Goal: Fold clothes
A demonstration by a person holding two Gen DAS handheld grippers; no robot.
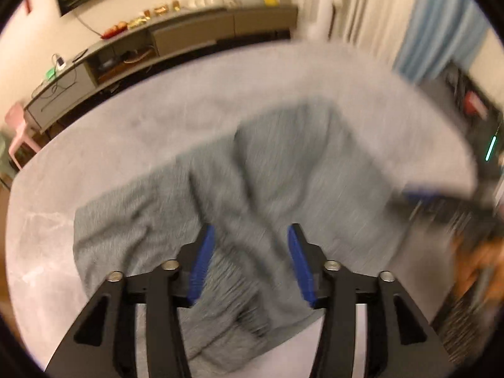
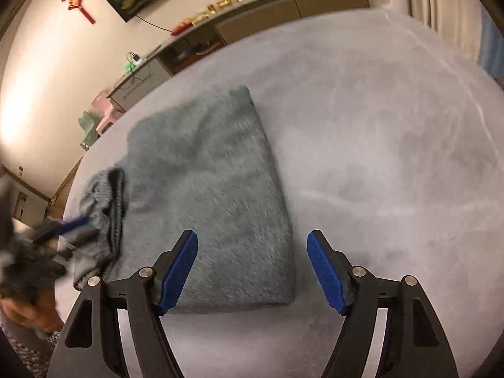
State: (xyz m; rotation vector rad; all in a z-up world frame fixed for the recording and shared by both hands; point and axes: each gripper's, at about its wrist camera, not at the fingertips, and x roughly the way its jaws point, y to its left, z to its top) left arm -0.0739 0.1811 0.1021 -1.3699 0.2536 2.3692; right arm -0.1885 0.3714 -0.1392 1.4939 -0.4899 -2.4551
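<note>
Just one grey garment [image 2: 214,195], folded

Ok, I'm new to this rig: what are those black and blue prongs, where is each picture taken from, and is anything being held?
No robot arm here: a person holds a two-finger gripper in each hand, with a fisheye camera looking along the fingers. One picture is from the left gripper, the other from the right gripper. Both stand open and hold nothing. On the pale grey table lies a grey fuzzy garment, partly folded, with a rumpled end on the left of the right wrist view. The left view is motion-blurred.
</note>
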